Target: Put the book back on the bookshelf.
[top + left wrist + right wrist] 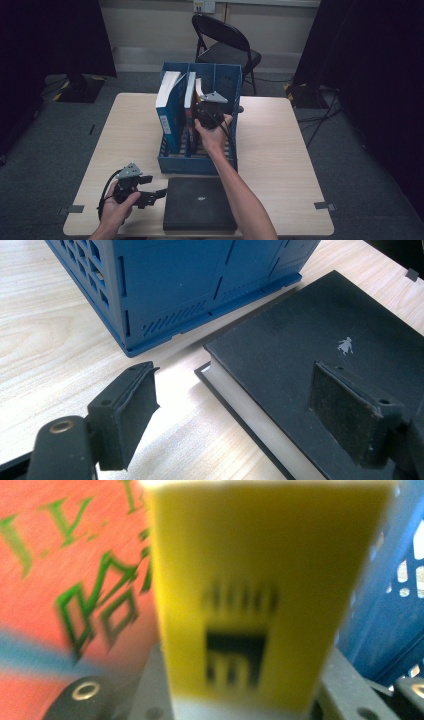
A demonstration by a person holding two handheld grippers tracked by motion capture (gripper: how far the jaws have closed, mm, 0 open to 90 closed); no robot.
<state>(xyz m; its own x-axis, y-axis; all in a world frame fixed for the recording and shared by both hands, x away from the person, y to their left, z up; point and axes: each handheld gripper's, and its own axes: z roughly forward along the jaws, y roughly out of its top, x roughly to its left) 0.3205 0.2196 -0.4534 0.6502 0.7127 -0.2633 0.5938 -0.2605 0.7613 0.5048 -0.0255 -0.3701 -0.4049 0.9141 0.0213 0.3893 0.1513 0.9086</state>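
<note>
Yellow book (260, 595) is seen between the jaws of the right gripper (206, 111), inside the blue rack (220, 80); whether it is pinched cannot be told.

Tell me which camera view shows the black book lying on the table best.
The left gripper view: the black book is near and sharp, with its page edge and small silver cover figure visible. The high view shows it whole but small, in front of the blue rack. The right gripper view looks at a yellow spine.

We seem to be in a recording lab or studio: black curtains (55, 35) flank 1 wooden table (280, 150), tape marks (324, 206) sit on its edge, cables (320, 117) cross grey carpet, and 1 folding chair (225, 42) stands behind.
</note>
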